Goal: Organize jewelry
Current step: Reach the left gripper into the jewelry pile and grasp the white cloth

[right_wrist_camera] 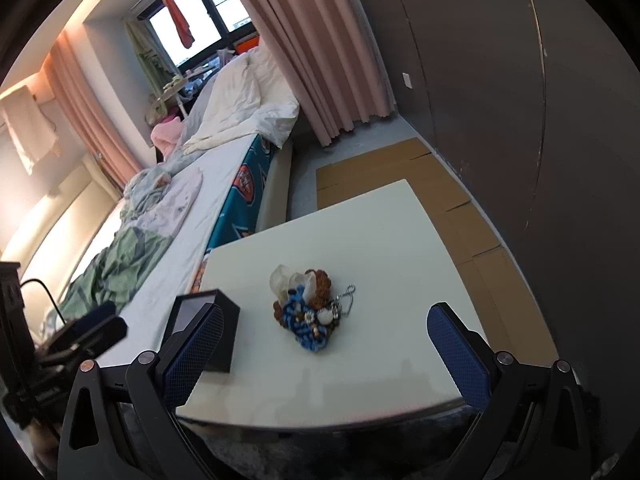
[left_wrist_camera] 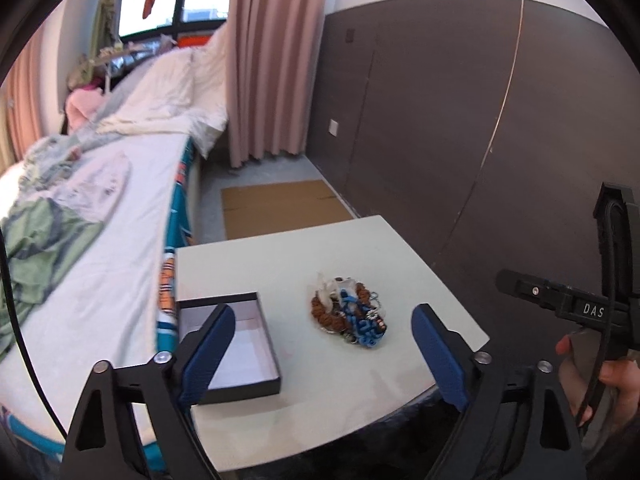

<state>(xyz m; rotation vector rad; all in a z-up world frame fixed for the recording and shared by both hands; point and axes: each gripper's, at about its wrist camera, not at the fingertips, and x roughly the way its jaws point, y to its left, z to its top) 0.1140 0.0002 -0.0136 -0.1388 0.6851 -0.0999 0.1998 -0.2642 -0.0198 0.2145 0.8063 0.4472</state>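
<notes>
The jewelry pile (left_wrist_camera: 347, 310) sits in a tangled heap near the middle of the white table (left_wrist_camera: 360, 248), ahead of both sets of fingers and touched by neither. It mixes a brown bead bracelet, blue beaded cord, clear pieces and a small ball chain, all knotted together, so each piece will likely need teasing apart. The open black box (left_wrist_camera: 234, 344) lies just beyond the left gripper's (left_wrist_camera: 320, 354) left finger (left_wrist_camera: 208, 354), lid off and white floor bare, probably set there so pieces can be dropped in from close by.

The left gripper hangs above the table's near edge, its blue-padded fingers spread wide and holding nothing, with the pile framed in the gap between them. The right gripper (right_wrist_camera: 326, 354) is posed much the same, tilted down toward the table, fingers wide apart and empty, the pile again ahead between them and the box behind its left finger (right_wrist_camera: 192, 354). The person's right hand (left_wrist_camera: 596, 384) grips the handle off to the right of the left fingers. No sorting appears begun; a bed (left_wrist_camera: 120, 240) runs alongside the table.
</notes>
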